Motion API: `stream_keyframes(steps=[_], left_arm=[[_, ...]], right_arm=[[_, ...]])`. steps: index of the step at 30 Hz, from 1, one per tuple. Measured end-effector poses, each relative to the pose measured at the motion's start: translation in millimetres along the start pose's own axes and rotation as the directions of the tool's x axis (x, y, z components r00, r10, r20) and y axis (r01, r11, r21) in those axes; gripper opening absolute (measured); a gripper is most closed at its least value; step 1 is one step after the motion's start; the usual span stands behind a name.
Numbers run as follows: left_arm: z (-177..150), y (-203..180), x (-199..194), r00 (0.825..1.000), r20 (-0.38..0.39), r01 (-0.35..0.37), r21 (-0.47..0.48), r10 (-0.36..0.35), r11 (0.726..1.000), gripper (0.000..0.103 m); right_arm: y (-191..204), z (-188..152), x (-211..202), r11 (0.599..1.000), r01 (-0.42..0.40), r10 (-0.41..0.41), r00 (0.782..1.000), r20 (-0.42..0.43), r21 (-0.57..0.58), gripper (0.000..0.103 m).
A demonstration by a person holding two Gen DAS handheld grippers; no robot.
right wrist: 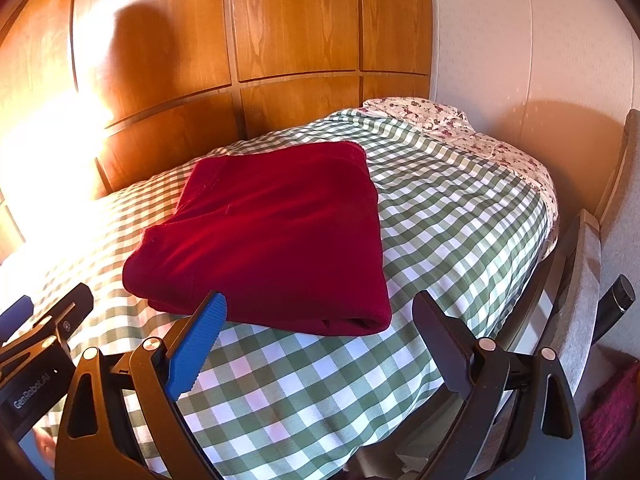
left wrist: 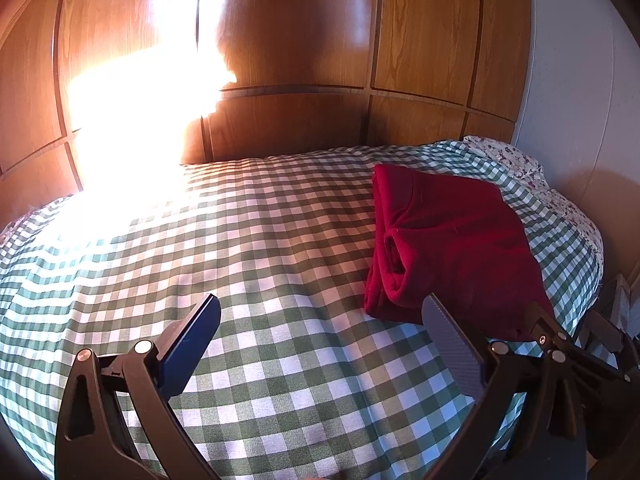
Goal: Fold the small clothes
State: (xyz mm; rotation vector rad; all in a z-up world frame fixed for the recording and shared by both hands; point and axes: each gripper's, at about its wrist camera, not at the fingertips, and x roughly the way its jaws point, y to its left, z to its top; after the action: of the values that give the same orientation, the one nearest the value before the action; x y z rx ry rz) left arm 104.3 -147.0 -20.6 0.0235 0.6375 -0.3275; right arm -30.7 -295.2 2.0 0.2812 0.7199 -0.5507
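Note:
A dark red garment [left wrist: 452, 240] lies folded into a thick rectangle on the green-and-white checked bedspread [left wrist: 260, 248], on the right side of the bed; it fills the middle of the right wrist view [right wrist: 276, 236]. My left gripper [left wrist: 320, 304] is open and empty, above the bedspread just left of the garment's near edge. My right gripper [right wrist: 320, 300] is open and empty, just in front of the garment's near folded edge. The right gripper's body shows at the right in the left wrist view [left wrist: 580, 356], and the left gripper's body shows at the left in the right wrist view [right wrist: 36, 344].
A wooden panelled wardrobe [left wrist: 296, 40] stands behind the bed, with strong sun glare at the left. A floral sheet [right wrist: 460, 128] shows at the bed's far right by a white wall [right wrist: 520, 40]. A grey padded chair [right wrist: 592, 272] stands right of the bed.

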Motion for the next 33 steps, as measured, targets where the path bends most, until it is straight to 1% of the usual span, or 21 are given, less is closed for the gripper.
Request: stream_keyframes(steps=[6,14,22,30,33], left_arm=[[1.9,2.7,-8.4,0.999,0.037,0.002,-0.01,-0.002,1.0,0.1],[3.6,1.6,-17.5,0.998,0.068,0.012,-0.009,-0.012,1.0,0.1],[7.5,4.3,-27.5,0.996,0.09,0.013,-0.033,-0.01,0.999,0.1],[9.6,-0.2,-40.4,0.994,0.112,0.015,-0.02,-0.013,1.0,0.1],[10.0,-1.2,-42.3,0.994,0.111,0.019,-0.021,-0.017,1.0,0.1]], right_arm=[[-2.6,2.9,-7.4,1.0,0.015,-0.016,0.999,0.047,0.019,0.093],[-5.9,4.6,-8.0,0.999,0.026,-0.027,0.998,0.055,0.028,0.093],[-14.0,9.8,-22.9,0.998,0.039,-0.043,0.994,0.101,0.042,0.093],[-15.4,10.3,-37.2,0.998,0.048,-0.052,0.989,0.14,0.029,0.095],[-14.1,10.0,-37.0,0.999,0.044,-0.047,0.989,0.138,0.025,0.096]])
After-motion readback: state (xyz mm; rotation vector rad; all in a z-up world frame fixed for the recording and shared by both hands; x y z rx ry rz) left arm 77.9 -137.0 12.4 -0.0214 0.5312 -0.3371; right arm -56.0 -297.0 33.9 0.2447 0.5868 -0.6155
